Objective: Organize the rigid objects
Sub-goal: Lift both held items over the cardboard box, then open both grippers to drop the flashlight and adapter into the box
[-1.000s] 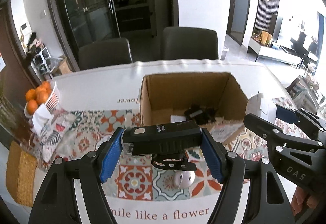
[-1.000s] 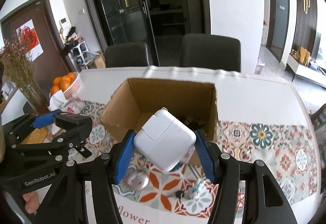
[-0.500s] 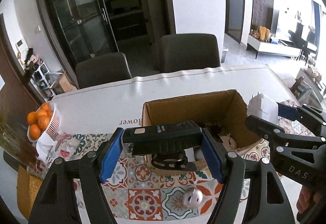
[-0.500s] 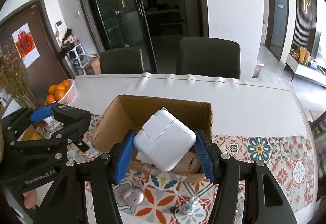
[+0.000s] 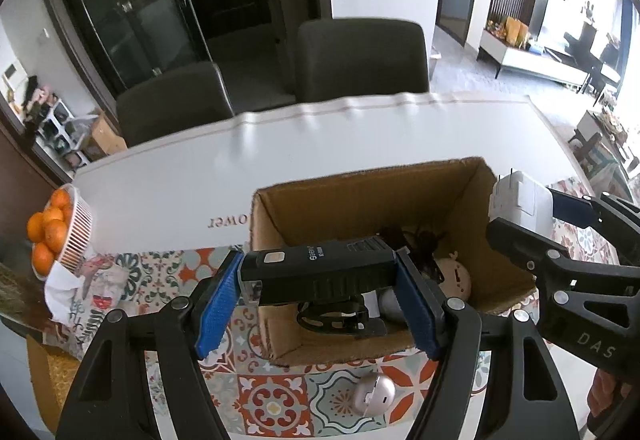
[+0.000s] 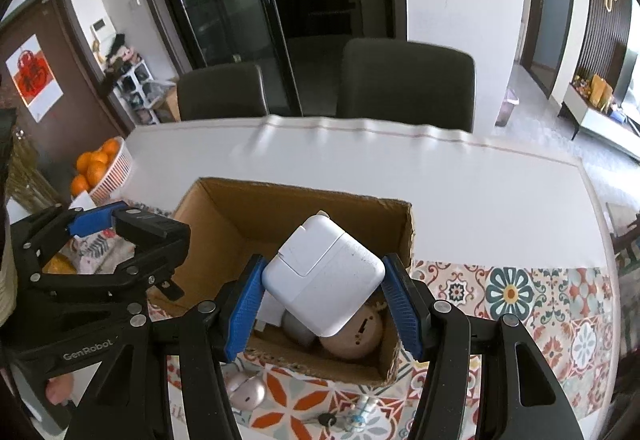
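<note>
Cardboard box (image 6: 224, 224) sits open-topped on the worktop (image 6: 480, 200), so both loads can go straight down. Our left gripper (image 5: 320, 296) clamps a black bike light (image 5: 320, 272) end to end, with its mount strap hanging below over the box's near-left corner. Our right gripper (image 6: 322, 292) pinches a white charger (image 6: 324, 276) tilted corner-down, above the box's right half.

Inside, the near floor is crowded: a tan round thing (image 6: 356, 332), a grey one (image 6: 296, 328), and dark clutter (image 5: 420, 244) further back. Open floor seems to be at the far left.

Watch the near wall and right wall; both grippers are near each other over one opening. An earbud case (image 5: 374, 394) and a small key (image 6: 326, 418) lie outside on the patterned mat (image 6: 520, 292), just beside the near wall.
</note>
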Demonstrator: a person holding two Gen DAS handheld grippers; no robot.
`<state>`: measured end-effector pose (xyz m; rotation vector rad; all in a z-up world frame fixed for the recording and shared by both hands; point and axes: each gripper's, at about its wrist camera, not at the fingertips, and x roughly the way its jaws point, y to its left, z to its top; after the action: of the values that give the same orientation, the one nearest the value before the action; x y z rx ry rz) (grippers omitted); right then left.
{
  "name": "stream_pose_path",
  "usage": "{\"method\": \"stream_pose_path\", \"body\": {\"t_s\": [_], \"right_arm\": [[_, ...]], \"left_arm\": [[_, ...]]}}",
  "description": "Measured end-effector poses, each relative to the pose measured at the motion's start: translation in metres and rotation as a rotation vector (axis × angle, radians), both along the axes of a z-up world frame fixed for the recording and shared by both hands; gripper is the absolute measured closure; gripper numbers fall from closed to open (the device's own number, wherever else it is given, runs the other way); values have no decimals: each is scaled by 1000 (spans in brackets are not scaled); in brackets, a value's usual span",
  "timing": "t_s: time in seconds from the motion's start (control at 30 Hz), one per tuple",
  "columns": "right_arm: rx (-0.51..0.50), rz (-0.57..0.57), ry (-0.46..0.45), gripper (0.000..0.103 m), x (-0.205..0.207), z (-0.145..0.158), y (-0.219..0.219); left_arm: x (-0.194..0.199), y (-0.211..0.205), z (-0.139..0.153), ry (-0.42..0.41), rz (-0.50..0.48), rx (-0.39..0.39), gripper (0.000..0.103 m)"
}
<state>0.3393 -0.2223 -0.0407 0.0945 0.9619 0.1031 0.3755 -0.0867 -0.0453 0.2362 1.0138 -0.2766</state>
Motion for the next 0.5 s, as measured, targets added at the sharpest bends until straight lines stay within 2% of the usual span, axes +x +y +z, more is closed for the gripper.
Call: {"method": "stream_pose_path", "body": {"t_s": [0.33,0.5], "right_arm": [[-26,25,140,44,21,-45,3],[-48,32,178,44,23,-59,4]], "left_arm": [[20,-3,-44,119,-3,26,30],[23,-3,-61,162,-8,46,30]]}}
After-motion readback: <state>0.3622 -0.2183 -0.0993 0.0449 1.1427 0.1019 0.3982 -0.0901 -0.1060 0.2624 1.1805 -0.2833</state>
